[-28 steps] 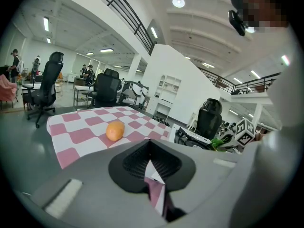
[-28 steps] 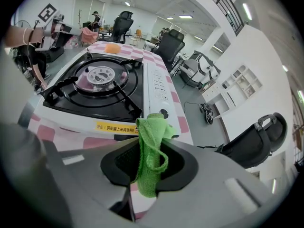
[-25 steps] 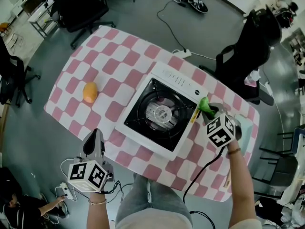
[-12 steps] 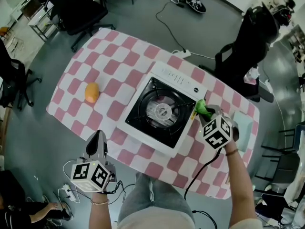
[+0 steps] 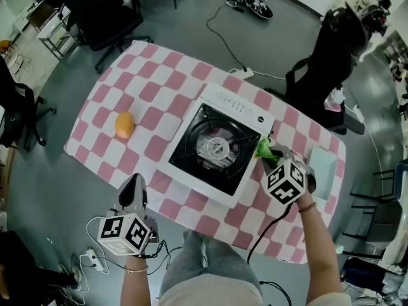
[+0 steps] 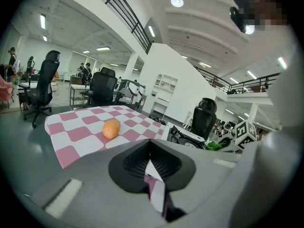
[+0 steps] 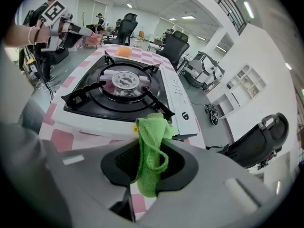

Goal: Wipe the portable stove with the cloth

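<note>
At the far left, about seven o'clock from the portable stove, the left hand-held gripper (image 5: 134, 183) hung off the near edge of the table (image 5: 102, 101). Its own view showed its jaws drawn together with nothing between them, only a sliver of pink-and-white check visible through the slit. It took no part in the work. An orange fruit (image 5: 123, 124) lay on the checked cover at the stove's nine o'clock, well apart from it.

The portable stove (image 5: 191, 174) sat near the middle of the table, its black pan support (image 7: 95, 90) and burner bare, the white control strip on its far side.

At the stove's four o'clock edge, the right hand-held gripper (image 7: 151, 167) was clamped on the green cloth (image 7: 151, 141). The cloth stood up from between the jaws in a bunched fold and trailed below them. In the head view the cloth (image 5: 263, 148) overlapped the stove's white rim, though whether it actually pressed on the metal could not be made out. A pale teal pad (image 5: 322, 164) lay just beyond, at three o'clock.

By the look of it, the pick-up was done and the cloth had been brought to the stove. The wiping itself seemed barely begun, if begun at all: rim, top plate and control strip all remained.
</note>
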`<state>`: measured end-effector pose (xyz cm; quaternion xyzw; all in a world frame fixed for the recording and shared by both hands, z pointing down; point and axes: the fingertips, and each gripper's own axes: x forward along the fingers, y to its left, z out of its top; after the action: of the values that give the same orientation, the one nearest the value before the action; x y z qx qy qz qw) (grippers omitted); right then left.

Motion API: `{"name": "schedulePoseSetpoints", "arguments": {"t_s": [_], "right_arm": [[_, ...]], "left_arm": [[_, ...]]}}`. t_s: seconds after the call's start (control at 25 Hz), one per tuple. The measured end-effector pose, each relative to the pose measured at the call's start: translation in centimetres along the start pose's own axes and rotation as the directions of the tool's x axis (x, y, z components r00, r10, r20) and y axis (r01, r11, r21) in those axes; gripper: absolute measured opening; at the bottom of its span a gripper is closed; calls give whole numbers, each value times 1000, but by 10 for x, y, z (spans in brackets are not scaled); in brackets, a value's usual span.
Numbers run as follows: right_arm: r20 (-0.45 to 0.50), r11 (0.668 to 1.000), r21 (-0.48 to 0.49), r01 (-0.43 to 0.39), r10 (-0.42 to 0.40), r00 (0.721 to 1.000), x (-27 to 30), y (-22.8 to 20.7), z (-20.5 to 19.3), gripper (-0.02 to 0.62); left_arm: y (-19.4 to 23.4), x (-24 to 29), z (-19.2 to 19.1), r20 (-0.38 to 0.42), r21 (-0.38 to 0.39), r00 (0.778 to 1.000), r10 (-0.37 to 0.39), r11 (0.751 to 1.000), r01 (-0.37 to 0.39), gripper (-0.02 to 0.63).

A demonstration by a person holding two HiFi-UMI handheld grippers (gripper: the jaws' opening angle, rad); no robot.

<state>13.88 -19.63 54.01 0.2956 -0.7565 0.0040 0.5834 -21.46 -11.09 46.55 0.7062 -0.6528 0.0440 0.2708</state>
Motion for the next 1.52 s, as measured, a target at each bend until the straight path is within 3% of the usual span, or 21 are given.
{"name": "schedulePoseSetpoints", "arguments": {"t_s": [1.52], "right_arm": [[-5,993,-26,-118,118,993,-37,96,3,75]], "left_arm": [[-17,-5,-4,-32,8,996,-87,996,88,2]]}}
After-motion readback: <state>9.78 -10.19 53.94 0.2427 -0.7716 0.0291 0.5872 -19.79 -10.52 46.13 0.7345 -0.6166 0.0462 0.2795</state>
